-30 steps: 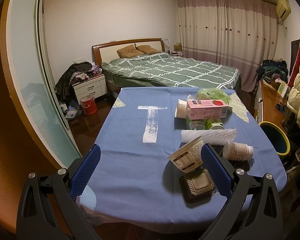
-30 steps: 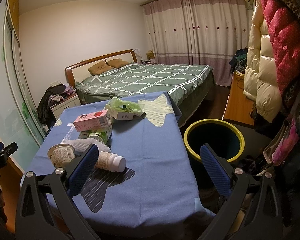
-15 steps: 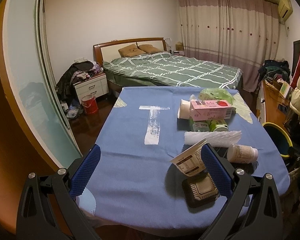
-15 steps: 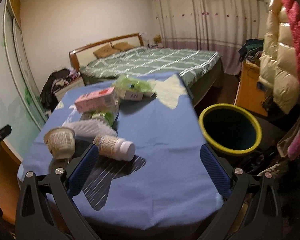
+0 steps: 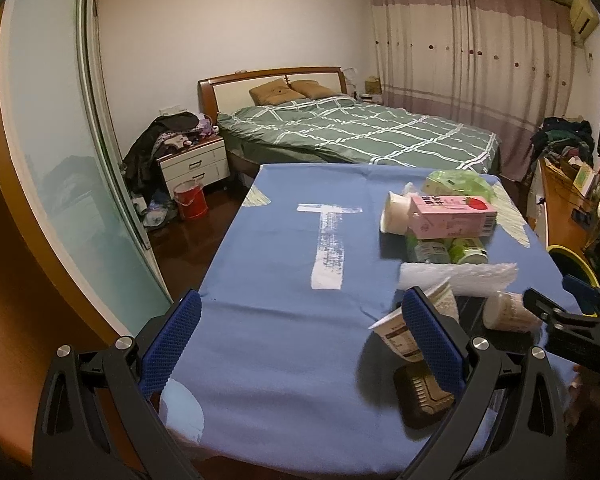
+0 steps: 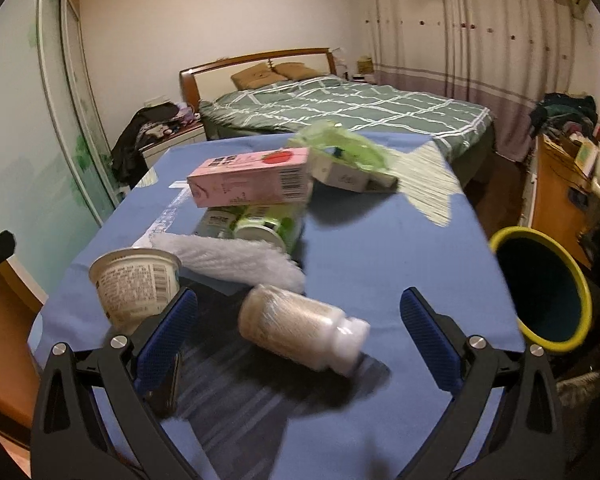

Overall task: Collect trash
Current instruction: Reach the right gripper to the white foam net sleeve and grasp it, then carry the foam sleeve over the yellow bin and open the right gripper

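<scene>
Nearest the right tongs [image 6: 300,332], whose jaws stand wide apart and empty, a small bottle [image 6: 300,330] lies on its side on the blue tabletop [image 6: 380,248], its white cap toward the near right, framed between the two blue pads. Being round and on its side, it could roll away toward the near edge if one pad nudges it before the other closes, or squirt out if pinched near the cap. The left tongs [image 5: 300,344] are equally spread and hold nothing, hanging over the near left of the tabletop. Just left of the bottle a yogurt cup [image 6: 136,284] leans on a dark flat object; whether anything is inside it cannot be told. Beyond lie a white foam sleeve [image 6: 228,258], then green-labelled bottles under a pink carton [image 6: 252,182], with a green plastic bag [image 6: 340,146] farthest. Off the right edge a yellow-rimmed bin [image 6: 540,288] waits; its dark interior shows no contents.
</scene>
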`<state>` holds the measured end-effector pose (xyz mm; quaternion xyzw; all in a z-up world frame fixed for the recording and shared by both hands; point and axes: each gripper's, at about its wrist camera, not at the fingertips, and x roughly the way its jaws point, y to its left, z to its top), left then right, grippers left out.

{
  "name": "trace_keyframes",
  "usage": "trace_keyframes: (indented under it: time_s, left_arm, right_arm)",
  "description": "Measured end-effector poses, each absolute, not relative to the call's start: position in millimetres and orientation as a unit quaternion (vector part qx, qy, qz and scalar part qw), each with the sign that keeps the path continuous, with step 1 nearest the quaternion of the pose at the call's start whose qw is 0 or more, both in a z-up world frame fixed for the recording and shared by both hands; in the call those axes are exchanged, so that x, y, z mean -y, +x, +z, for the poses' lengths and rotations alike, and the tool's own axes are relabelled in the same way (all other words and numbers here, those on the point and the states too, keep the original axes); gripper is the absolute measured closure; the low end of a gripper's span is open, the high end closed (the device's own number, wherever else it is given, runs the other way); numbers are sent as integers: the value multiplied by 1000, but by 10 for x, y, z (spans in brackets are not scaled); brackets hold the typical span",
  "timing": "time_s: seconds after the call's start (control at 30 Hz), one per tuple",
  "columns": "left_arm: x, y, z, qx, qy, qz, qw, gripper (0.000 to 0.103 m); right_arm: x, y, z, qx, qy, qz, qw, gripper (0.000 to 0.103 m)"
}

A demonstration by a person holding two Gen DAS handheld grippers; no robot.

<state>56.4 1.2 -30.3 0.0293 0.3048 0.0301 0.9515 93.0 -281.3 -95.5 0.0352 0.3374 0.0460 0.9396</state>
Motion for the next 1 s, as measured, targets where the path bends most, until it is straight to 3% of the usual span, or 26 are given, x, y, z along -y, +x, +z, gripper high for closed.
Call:
trace_keyframes:
  time_s: [0.33, 0.43, 0.57, 0.7, 0.8, 1.0]
  left_arm:
    - [-59, 675, -375, -312, 31, 32, 949, 4]
    - [-65, 696, -389, -313, 29, 30, 949, 4]
    - [-43, 702, -400, -315, 30, 27, 948, 4]
    - [-28, 702, -397, -314, 31, 27, 949, 4]
    - [-25, 696, -400, -314, 30, 27, 948, 4]
    - [-7, 691, -389, -315, 35, 25, 948, 4]
  right_arm:
    - [2619, 1332, -1013, -339, 16, 71, 938, 6]
    - [2580, 1349, -1039, -342, 6, 81, 936, 11]
    - [2541, 1387, -1078, -353, -4, 95, 931, 29]
    - [2524, 1408, -1111, -364, -1, 105, 926, 63]
    - [2528, 1408, -1130, -370, 5, 118, 921, 79]
    - [2558, 1378, -1077, -368, 28, 131, 920, 89]
